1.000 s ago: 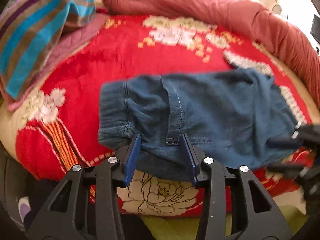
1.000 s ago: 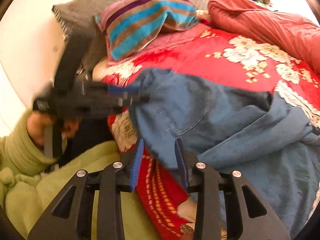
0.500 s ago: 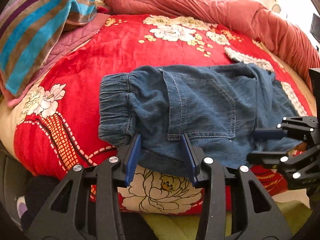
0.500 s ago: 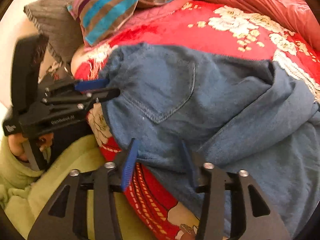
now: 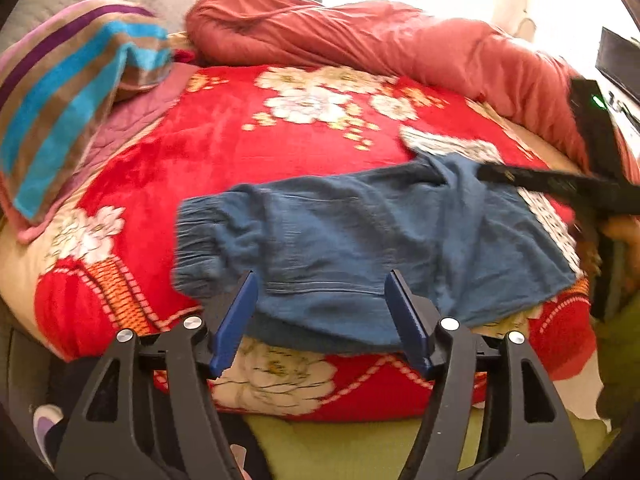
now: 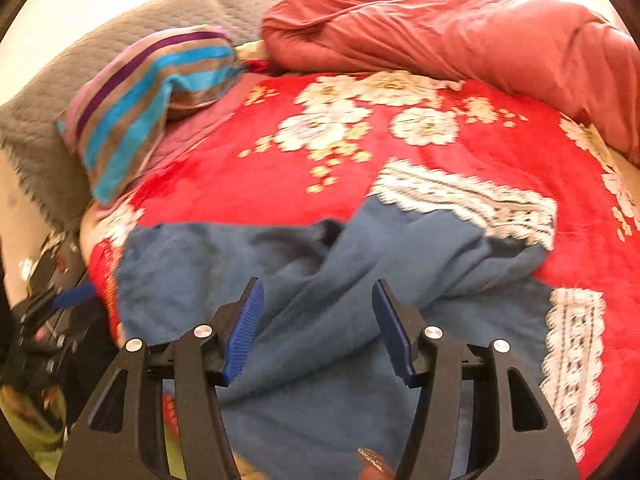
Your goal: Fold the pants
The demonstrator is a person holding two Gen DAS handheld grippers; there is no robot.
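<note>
We see the blue pants (image 5: 360, 240) lying flat on the red floral blanket (image 5: 240, 152), near its front edge. Half a second ago our left gripper (image 5: 320, 312) had its blue fingers (image 5: 236, 320) pressed against the hem of the pants beside the pocket seam; now the fingers stand wide apart with nothing between them, pulled back to the blanket's front edge, and the cloth has dropped loose with a fold showing just beyond the fingertips. Our right gripper (image 6: 318, 324) has changed the same way: earlier it sat low at the edge of the pants, and now it hovers above the rumpled middle of the pants (image 6: 340, 280), spread open and holding nothing. From the left wrist view the right gripper (image 5: 560, 184) has moved from the near right corner of the pants up over their far right side. Behind the blanket we see the striped pillow (image 6: 152, 104) and the rolled pink quilt (image 6: 460, 40), as before. Both views are motion-blurred.
</note>
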